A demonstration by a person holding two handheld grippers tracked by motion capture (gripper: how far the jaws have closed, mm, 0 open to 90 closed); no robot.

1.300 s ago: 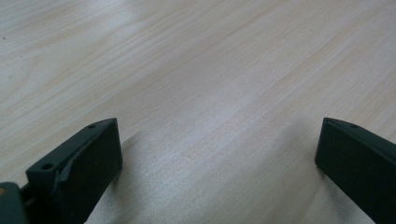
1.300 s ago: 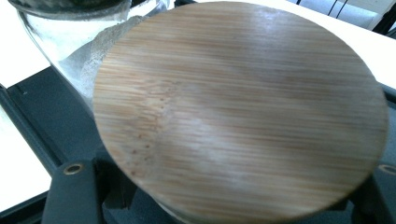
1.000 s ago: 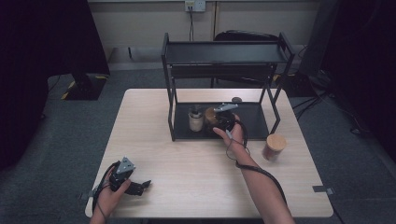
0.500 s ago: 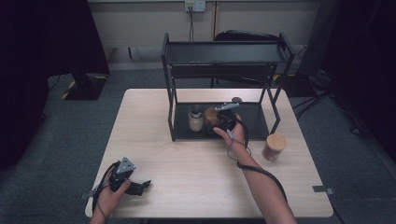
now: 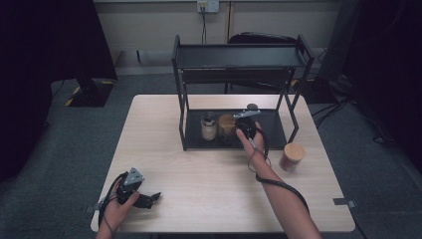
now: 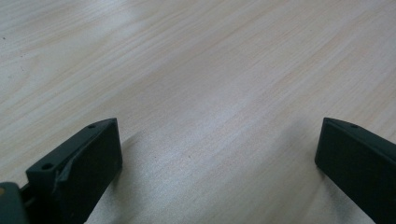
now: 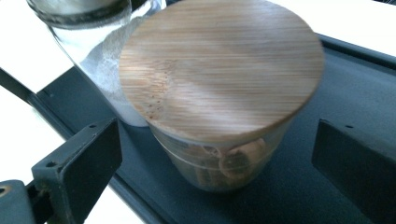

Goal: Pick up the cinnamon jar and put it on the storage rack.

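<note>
Right gripper view: our right gripper [image 7: 217, 154] is wide open around the jar [image 7: 219, 107], gripping nothing.
Jar: looks glassy, slick, breakable; we'd squeeze below the wooden lid [image 7: 222, 60].
Left gripper [image 6: 210, 154]: open, empty.

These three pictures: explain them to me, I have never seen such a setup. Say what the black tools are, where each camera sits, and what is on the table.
A person sits at a wooden table holding a hand-operated claw in each hand. The high view looks down from above. The other two cameras ride on the claws and look along their black jaws. The left claw rests near the table's front edge, open, holding nothing. The right claw reaches into a black two-level rack, jaws open either side of a wooden-lidded glass jar, not gripping it. A white-filled jar stands beside it. Another wooden-lidded jar stands on the table outside the rack.
</note>
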